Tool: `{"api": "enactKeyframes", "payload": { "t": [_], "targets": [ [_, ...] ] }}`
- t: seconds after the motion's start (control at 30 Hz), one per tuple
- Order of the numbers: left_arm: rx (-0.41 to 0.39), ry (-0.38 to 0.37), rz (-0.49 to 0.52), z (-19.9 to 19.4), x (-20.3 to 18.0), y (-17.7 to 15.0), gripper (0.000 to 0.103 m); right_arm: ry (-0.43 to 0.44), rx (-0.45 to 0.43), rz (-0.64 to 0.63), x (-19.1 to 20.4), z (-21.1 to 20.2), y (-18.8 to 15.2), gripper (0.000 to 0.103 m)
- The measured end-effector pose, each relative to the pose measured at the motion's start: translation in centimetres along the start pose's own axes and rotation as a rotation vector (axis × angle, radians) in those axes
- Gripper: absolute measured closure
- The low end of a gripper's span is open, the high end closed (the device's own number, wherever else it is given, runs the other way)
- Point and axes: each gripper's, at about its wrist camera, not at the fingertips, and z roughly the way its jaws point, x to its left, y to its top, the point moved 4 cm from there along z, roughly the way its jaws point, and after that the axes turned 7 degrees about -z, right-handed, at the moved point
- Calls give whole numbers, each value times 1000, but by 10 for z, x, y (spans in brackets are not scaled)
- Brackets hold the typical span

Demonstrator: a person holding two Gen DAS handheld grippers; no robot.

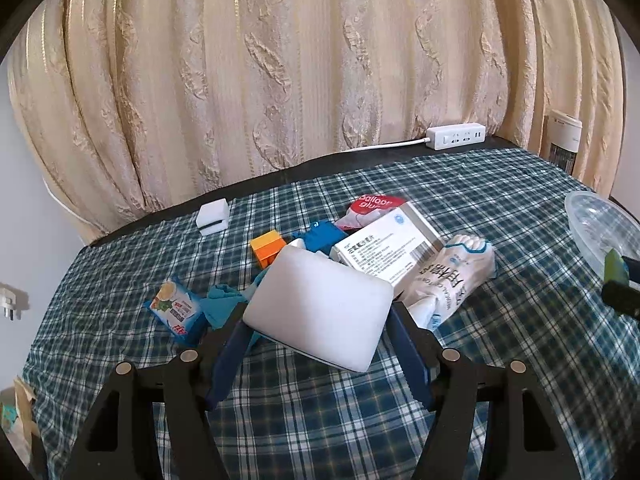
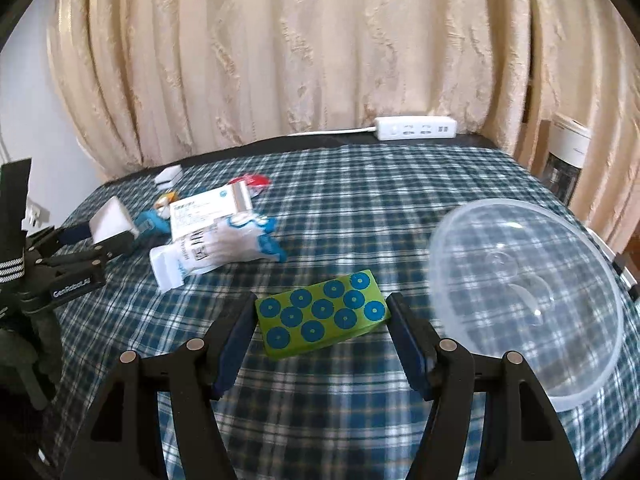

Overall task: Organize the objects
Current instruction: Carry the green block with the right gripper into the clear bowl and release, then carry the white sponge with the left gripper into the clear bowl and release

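Your right gripper (image 2: 322,318) clamps the green block (image 2: 322,314) by its ends, lifted beside the clear bowl (image 2: 528,300), likely its destination. Your left gripper (image 1: 316,308) pinches the white sponge (image 1: 320,304) clear of the plaid cloth (image 1: 320,420), probably bound the same way. Beyond sits the unsorted pile: carton (image 1: 388,250), swab bag (image 1: 448,276), orange block (image 1: 266,247). The blue items under the carton are half hidden.
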Motion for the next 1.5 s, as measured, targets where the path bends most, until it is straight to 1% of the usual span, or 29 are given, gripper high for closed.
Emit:
{"api": "enactKeyframes", "payload": {
  "t": [0.3, 0.5, 0.8, 0.9, 1.2, 1.27, 1.33, 1.5],
  "targets": [
    [6, -8, 13, -11, -21, 0, 31, -40, -46, 73, -41, -22, -5, 36],
    [5, -24, 25, -17, -36, 1, 31, -104, -49, 128, -78, -30, -13, 36],
    [22, -75, 45, -18, -64, 2, 31, -229, -28, 207, -135, -35, -28, 36],
    [33, -99, 48, -18, -71, 3, 31, -251, -21, 234, -151, -35, -31, 36],
    [69, -148, 69, -14, -97, 3, 31, -280, -23, 252, -172, -33, -36, 36],
    [72, -158, 77, -14, -104, 4, 31, -287, -36, 260, -176, -33, -35, 35],
    [75, -172, 87, -13, -112, 5, 31, -292, -51, 267, -177, -35, -35, 32],
    [93, -219, 113, -11, -134, 4, 31, -311, -97, 283, -182, -40, -33, 32]
  ]
}}
